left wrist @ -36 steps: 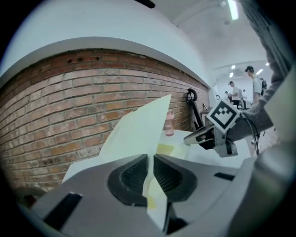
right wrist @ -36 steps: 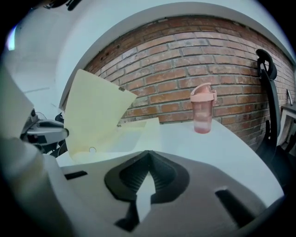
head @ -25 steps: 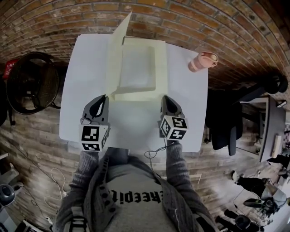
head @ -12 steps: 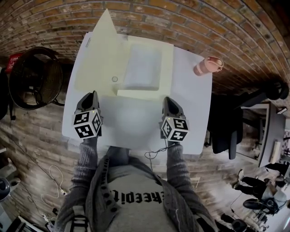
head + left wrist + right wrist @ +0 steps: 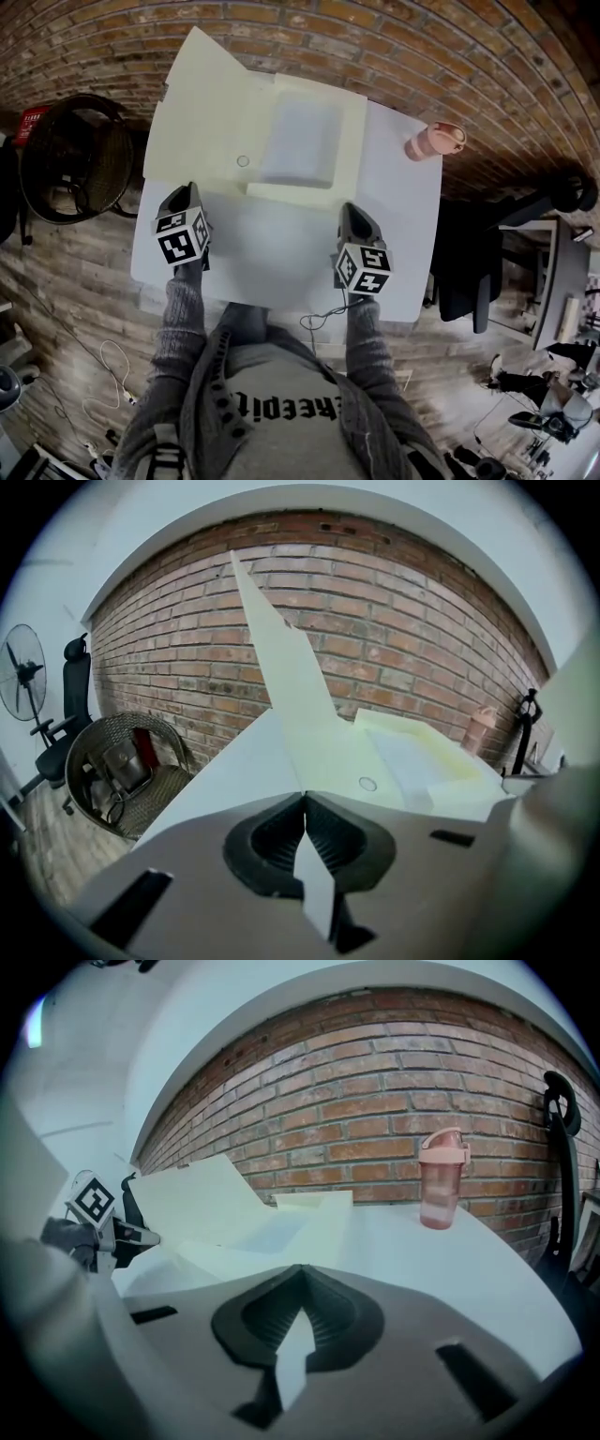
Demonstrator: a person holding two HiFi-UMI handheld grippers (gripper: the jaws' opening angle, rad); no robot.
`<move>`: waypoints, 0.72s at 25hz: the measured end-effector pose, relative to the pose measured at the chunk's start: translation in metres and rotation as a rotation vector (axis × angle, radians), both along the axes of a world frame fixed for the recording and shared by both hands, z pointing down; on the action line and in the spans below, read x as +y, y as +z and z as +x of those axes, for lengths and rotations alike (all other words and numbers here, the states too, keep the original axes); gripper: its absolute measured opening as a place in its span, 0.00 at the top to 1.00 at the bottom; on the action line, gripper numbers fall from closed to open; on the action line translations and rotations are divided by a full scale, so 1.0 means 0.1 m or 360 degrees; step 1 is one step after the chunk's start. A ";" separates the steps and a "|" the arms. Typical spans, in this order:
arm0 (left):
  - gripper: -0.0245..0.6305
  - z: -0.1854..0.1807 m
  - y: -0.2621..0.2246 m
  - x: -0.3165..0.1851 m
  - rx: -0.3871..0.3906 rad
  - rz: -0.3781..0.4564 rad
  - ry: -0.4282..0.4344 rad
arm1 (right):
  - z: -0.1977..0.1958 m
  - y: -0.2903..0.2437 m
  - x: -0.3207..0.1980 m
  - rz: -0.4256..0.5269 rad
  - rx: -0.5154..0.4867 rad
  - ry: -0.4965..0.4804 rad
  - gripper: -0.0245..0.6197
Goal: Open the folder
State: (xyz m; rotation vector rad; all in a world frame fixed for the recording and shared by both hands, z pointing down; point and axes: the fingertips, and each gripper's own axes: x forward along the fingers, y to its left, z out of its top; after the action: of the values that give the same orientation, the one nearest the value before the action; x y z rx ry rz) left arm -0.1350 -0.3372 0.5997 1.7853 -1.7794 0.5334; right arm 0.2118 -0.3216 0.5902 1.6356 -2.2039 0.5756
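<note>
**Folder lies open; only letting go seems left**

The folder (image 5: 349, 141) sits at the far side of the table (image 5: 272, 262), and its inside is already on show: a pale sheet (image 5: 300, 141) rests in the right half. The cover (image 5: 202, 112) is swung out to the left, past the table's left edge and far edge. In the left gripper view the cover rises to a point against the brick wall, so it is probably not yet lying fully flat.

The left gripper (image 5: 189, 189) is at the cover's near edge with its jaws pressed together. It seems to pinch that edge, though the sheet is too thin at the tips to be sure. The right gripper (image 5: 349, 208) hovers over the table just short of the folder's near right corner, its jaws closed with nothing between them.

By my reading the opening is as good as done. What remains is to let the cover settle and release it. A pink bottle (image 5: 433, 139) stands well clear on the right.
</note>
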 end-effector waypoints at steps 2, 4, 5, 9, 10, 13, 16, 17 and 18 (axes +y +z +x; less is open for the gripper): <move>0.95 -0.03 0.05 -0.01 -0.0021 -0.0032 -0.0006 | 0.00 0.00 0.00 0.0001 0.0004 0.0001 0.95; 0.95 -0.06 0.10 -0.01 -0.0042 -0.0060 -0.0007 | 0.00 0.00 0.00 0.0001 0.0007 0.0005 0.95; 0.95 -0.07 0.12 -0.02 -0.0051 -0.0071 -0.0006 | -0.01 0.00 0.00 0.0002 0.0009 0.0007 0.95; 0.95 -0.10 0.20 -0.02 -0.0097 -0.0110 0.0013 | -0.01 0.00 0.00 -0.0001 0.0018 0.0010 0.95; 0.95 -0.11 0.21 -0.02 -0.0109 -0.0120 0.0019 | -0.02 0.00 0.00 -0.0002 0.0020 0.0009 0.95; 0.95 -0.12 0.25 -0.02 -0.0111 -0.0141 0.0026 | -0.01 0.00 0.00 -0.0001 0.0024 0.0009 0.95; 0.95 -0.11 0.19 -0.01 -0.0053 -0.0110 0.0023 | -0.02 0.00 0.00 -0.0002 0.0027 0.0009 0.95; 0.95 -0.10 0.16 -0.01 -0.0031 -0.0088 0.0026 | -0.02 0.00 0.00 -0.0003 0.0028 0.0009 0.95; 0.95 -0.08 0.11 -0.01 -0.0013 -0.0062 0.0031 | -0.02 0.00 0.00 -0.0003 0.0029 0.0010 0.95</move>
State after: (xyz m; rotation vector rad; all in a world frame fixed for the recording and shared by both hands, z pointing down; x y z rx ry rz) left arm -0.1431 -0.3384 0.6108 1.7778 -1.7470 0.5799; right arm 0.2102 -0.3220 0.5898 1.6410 -2.1853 0.5622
